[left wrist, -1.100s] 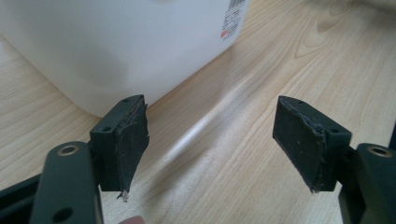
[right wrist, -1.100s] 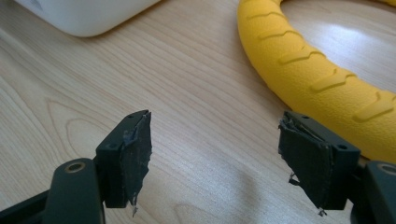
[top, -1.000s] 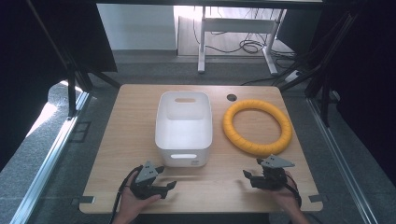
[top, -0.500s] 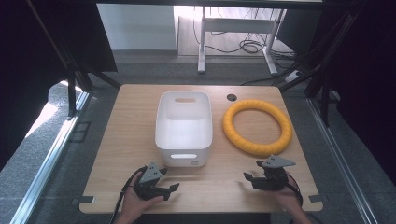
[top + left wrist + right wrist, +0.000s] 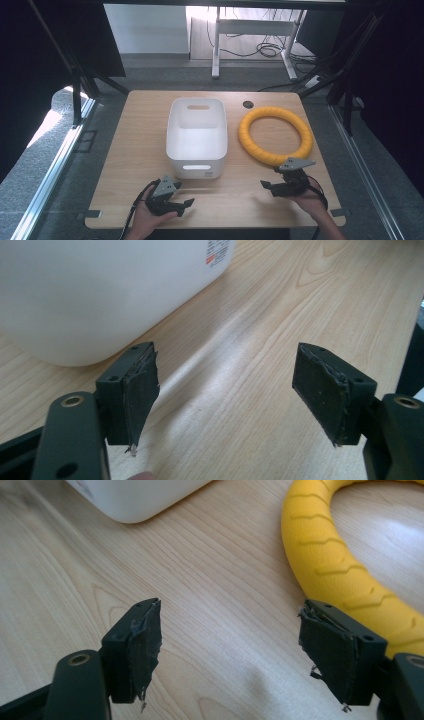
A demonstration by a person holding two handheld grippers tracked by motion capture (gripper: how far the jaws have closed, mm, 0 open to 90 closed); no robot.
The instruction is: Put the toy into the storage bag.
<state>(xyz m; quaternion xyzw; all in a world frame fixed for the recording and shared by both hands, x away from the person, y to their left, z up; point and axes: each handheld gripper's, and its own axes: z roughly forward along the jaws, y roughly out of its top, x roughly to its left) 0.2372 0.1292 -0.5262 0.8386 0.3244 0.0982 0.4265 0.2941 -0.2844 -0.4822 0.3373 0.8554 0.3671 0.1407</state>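
Yellow ring (image 5: 275, 135) lies flat near the right edge of the worktop (image 5: 125, 150), just beside the white bin (image 5: 197, 137), which stands in the middle. The ring seems to wait there so that the right claw (image 5: 274, 186) can take it; this claw rests close to the ring's near side, wide open and holding nothing. The left claw (image 5: 181, 204) sits by the front edge, below the bin, also wide open and empty, probably only waiting. Compared with a second ago, the left claw has shifted slightly toward the right; the right claw, ring and bin have not moved.
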